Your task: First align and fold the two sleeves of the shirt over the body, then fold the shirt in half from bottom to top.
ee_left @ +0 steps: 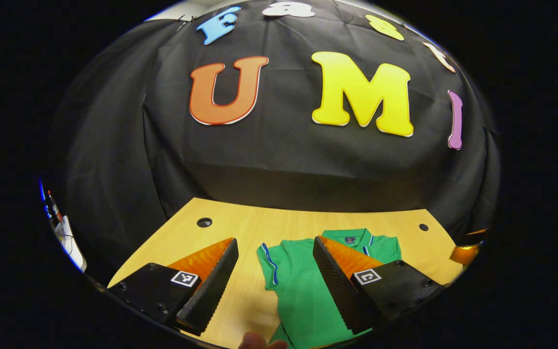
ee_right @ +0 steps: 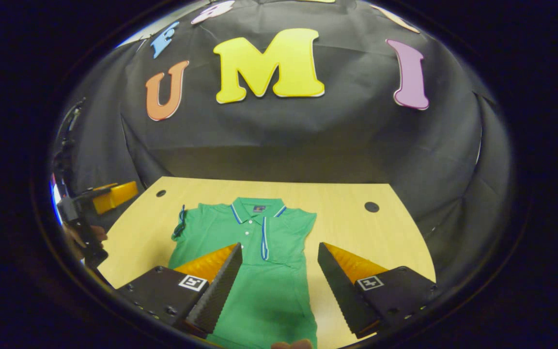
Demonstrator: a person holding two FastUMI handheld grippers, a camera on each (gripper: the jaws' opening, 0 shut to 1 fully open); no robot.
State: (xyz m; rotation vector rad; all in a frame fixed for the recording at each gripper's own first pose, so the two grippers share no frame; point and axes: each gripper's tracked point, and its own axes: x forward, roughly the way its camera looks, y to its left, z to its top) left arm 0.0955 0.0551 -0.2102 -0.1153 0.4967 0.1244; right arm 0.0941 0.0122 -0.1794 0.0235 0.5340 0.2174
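So here's my setup: the green polo shirt (ee_right: 264,252) lies flat on the wooden bench (ee_right: 356,228), collar toward the back wall, buttons up, and both sleeves look already tucked in over the body, so I reckon the bottom-to-top fold is what's left. My right gripper (ee_right: 279,281) hangs above the lower half of the shirt with its fingers wide apart and nothing between them; my left gripper (ee_left: 274,276) sits off the shirt's left edge, fingers also spread wide and empty, one over bare bench and one over the fabric. What worries me: if I pinch only the top layer at the hem, the tucked sleeve could slide back out when I lift, and the left one (ee_right: 181,224) already looks a bit bunched, with its striped cuff curling at the edge. Grabbing the two hem corners unevenly would also leave the fold crooked. The annoying bit is that the hem itself is cut off at the bottom of both views, behind my own fingers, so I can't tell how flat it lies. In the right gripper view, the other gripper is just a dark shape at the far left edge, too small to make out.
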